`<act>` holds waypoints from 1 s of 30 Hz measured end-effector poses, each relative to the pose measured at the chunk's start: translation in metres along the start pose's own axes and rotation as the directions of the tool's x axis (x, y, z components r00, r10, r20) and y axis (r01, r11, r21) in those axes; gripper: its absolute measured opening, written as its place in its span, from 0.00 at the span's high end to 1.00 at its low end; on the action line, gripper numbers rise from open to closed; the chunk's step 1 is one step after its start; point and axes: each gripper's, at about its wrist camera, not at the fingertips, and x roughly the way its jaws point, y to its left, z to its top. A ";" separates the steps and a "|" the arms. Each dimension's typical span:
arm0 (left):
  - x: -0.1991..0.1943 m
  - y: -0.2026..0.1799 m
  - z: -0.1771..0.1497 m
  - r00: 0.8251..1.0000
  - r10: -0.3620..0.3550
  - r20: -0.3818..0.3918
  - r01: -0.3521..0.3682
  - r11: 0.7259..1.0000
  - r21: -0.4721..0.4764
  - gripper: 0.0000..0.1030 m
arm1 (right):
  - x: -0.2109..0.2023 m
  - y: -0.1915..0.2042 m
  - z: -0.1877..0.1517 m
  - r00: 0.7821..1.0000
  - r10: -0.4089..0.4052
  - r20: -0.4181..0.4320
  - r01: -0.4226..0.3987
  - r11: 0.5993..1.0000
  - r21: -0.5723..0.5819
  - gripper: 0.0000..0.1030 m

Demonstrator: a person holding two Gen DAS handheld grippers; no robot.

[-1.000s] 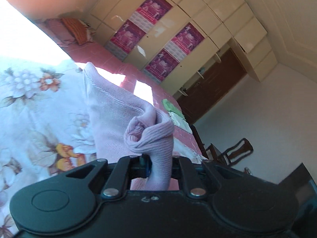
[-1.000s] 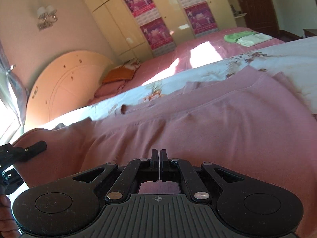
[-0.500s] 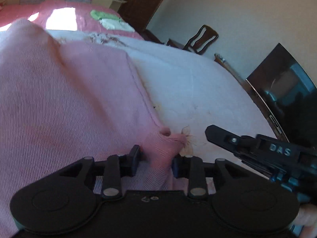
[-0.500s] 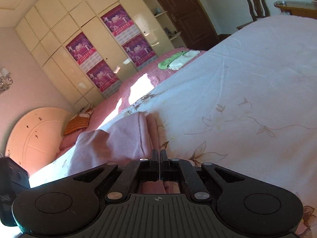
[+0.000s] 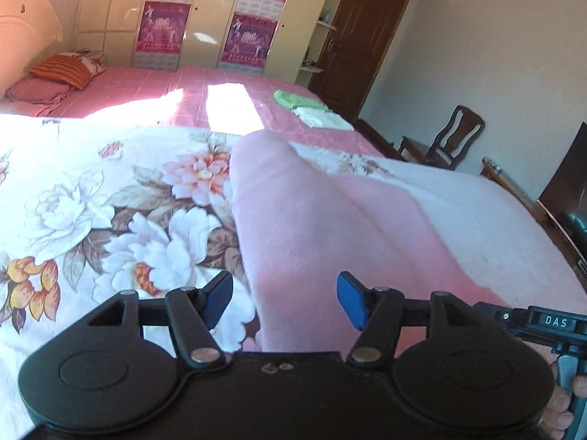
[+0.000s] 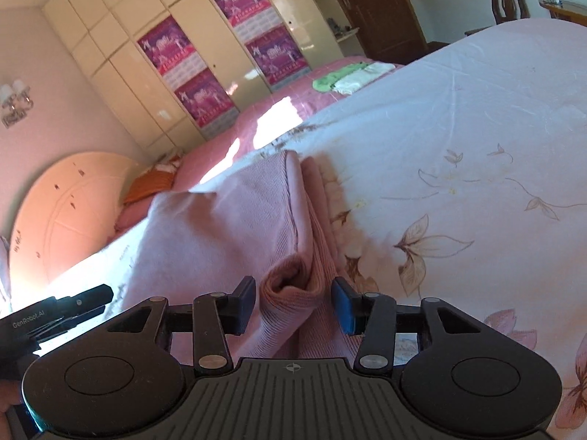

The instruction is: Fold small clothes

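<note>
Bed (image 5: 91,220), floral sheet, fills lower frame in both views. Pink garment (image 5: 330,227) lies folded on it, long axis running from bottom centre toward upper middle. Left gripper (image 5: 285,302) over near edge; fingers just opened, spread, cloth below, pads clear. Right gripper (image 6: 293,306) at bunched cuff; fingers just opened, half spread, cuff between them, not pinched. Both equally near.

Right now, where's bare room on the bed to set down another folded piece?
Free: floral sheet left of the pink garment, and the wide pale stretch to its right. Crowded: the garment's near edge, with the left hand-held gripper and right hand-held gripper open over it.
</note>
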 end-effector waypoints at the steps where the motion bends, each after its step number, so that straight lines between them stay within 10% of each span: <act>1: 0.003 0.002 -0.004 1.000 0.008 -0.017 -0.008 1.000 0.000 0.42 | 0.003 0.000 -0.003 1.000 -0.007 -0.005 0.007 1.000 -0.014 0.70; 2: 0.001 0.007 -0.008 1.000 0.007 -0.020 -0.007 1.000 -0.007 0.42 | 0.005 -0.002 -0.007 1.000 -0.013 -0.016 0.012 0.999 -0.035 0.89; 12: 0.019 0.005 -0.003 0.998 -0.008 -0.060 0.008 1.000 0.013 0.41 | -0.001 -0.017 -0.029 1.000 -0.022 0.004 0.022 0.999 -0.043 0.93; 17: 0.006 0.012 0.031 0.998 -0.010 0.056 0.007 0.998 0.058 0.47 | -0.024 -0.007 0.002 0.990 0.010 0.139 0.009 0.991 -0.135 0.64; 28: 0.060 0.020 0.057 0.999 -0.039 -0.007 0.039 0.999 0.009 0.42 | 0.105 -0.004 0.079 0.994 0.056 -0.090 -0.068 0.987 -0.143 0.64; 30: 0.065 0.022 0.057 0.999 -0.049 -0.010 0.049 0.999 0.001 0.40 | 0.110 -0.007 0.076 0.994 0.061 -0.091 -0.075 0.984 -0.163 0.78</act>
